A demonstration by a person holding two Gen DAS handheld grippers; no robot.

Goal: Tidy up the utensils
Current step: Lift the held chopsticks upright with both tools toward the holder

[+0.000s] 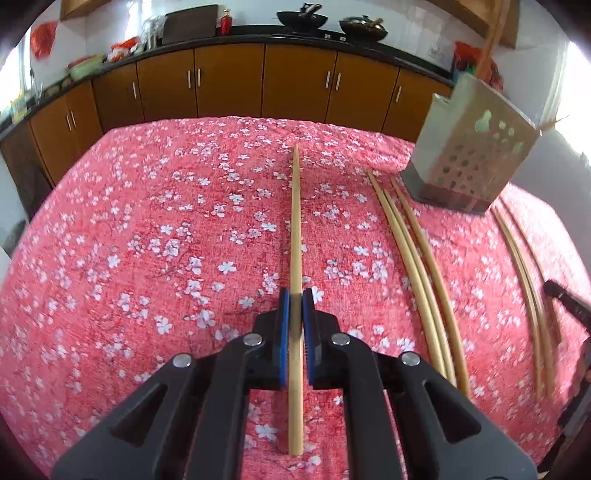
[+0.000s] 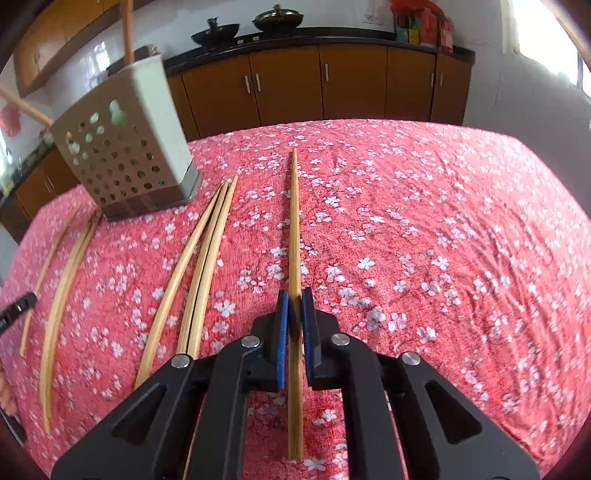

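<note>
chopstick (image 1: pixel 295 221) gripped in left fingers (image 1: pixel 283 325), another chopstick (image 2: pixel 294 221) in right fingers (image 2: pixel 282 325).

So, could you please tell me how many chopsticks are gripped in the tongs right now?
2. The left chopstick sits between the left tongs; the right chopstick sits between the right tongs. Loose chopsticks lie beside the holder.

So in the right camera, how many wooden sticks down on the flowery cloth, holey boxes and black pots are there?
Pale wooden chopsticks lying flat: about 7 (far-left ones blurry)
Grey perforated utensil holder: 1
Black woks on the counter: 2
Total: about 10
</note>
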